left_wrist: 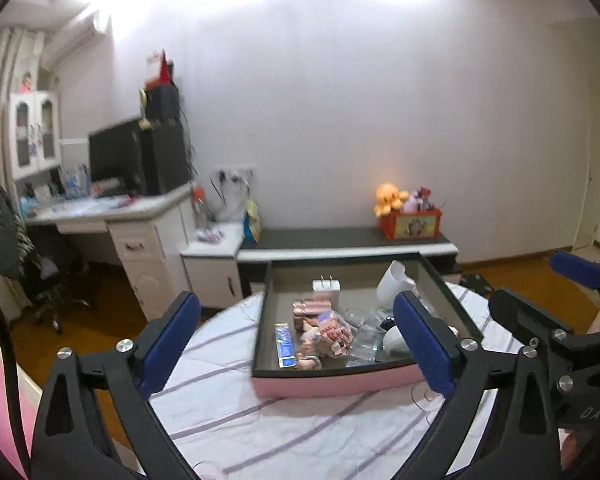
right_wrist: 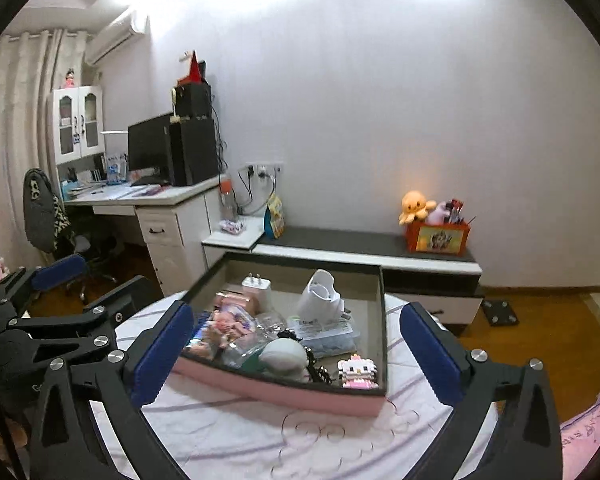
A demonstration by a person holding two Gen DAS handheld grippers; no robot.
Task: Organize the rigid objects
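A pink tray (left_wrist: 332, 382) with dark rim sits on a round table with a striped white cloth (left_wrist: 260, 420). It holds a white plug charger (left_wrist: 326, 285), a white cup-like object (left_wrist: 394, 286), a blue box (left_wrist: 285, 344), wrapped packets and clear plastic. In the right wrist view the tray (right_wrist: 284, 394) also holds a pink-and-white block cat figure (right_wrist: 358, 371) and a white oval object (right_wrist: 284, 356). My left gripper (left_wrist: 300, 344) is open and empty, in front of the tray. My right gripper (right_wrist: 296, 356) is open and empty, also in front of it.
A low dark-topped cabinet (right_wrist: 360, 246) stands behind the table, with an orange toy box (right_wrist: 436, 236) on it. A white desk (right_wrist: 148, 200) with a monitor and a chair (right_wrist: 48, 220) are at the left. Wooden floor lies to the right.
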